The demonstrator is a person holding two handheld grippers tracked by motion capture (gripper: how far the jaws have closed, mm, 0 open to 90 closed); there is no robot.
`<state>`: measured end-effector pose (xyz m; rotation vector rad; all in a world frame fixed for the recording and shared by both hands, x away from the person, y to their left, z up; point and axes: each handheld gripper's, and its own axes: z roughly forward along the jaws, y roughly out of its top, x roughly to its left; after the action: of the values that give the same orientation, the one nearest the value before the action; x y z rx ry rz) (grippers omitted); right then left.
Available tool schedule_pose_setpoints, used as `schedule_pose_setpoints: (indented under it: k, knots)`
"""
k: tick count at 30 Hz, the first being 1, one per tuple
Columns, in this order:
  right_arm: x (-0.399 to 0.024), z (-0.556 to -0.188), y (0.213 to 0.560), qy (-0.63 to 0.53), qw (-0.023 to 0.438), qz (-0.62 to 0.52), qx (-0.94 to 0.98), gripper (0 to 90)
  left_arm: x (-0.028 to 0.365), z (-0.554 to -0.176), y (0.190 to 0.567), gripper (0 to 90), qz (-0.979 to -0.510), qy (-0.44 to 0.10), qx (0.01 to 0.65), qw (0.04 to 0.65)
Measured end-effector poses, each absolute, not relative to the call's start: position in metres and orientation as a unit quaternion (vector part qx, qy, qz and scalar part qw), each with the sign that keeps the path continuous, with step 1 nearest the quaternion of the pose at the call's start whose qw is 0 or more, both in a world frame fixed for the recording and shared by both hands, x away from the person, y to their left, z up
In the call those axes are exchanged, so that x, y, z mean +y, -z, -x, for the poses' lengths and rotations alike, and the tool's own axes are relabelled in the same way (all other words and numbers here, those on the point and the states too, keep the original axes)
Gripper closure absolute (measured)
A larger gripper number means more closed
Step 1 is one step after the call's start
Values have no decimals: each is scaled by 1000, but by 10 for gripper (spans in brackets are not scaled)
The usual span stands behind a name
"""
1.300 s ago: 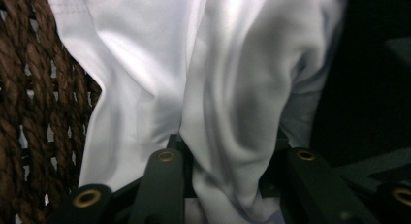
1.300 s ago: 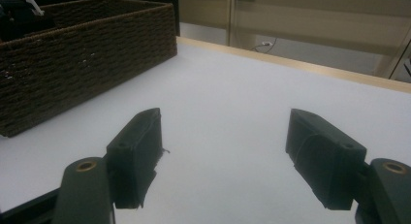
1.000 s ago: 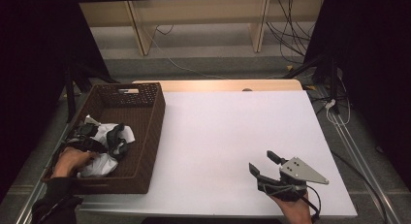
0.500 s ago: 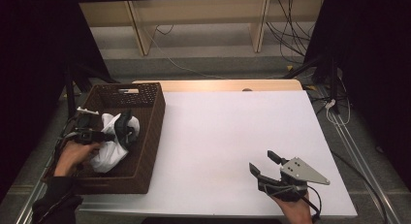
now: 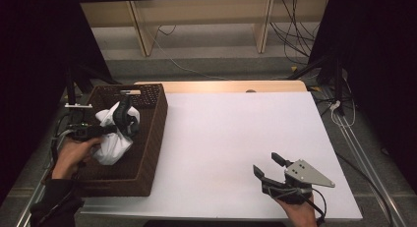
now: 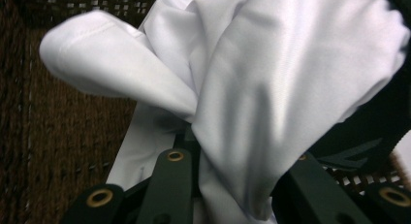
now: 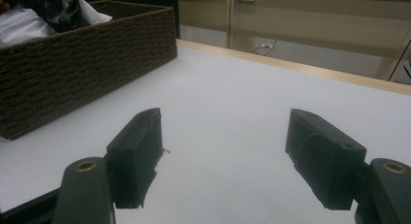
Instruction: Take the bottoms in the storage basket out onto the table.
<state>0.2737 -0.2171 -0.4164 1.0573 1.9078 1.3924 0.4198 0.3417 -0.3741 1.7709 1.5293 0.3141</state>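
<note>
left claw [image 5: 123,120]: clamped on cloth [image 5: 114,138], above basket [image 5: 147,138] | cloth: soft, light, slack; grip bunched fold | right claw [image 5: 268,167]: apart, idle
</note>
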Motion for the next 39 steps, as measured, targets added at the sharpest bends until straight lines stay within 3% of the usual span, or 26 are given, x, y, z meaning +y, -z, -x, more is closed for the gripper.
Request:
schedule_pose_setpoints:
  k: [39]
  knots:
    - [-218,-273,416,-518,274,-394,708,302,305,-400,330,745,-681,-99,522,504]
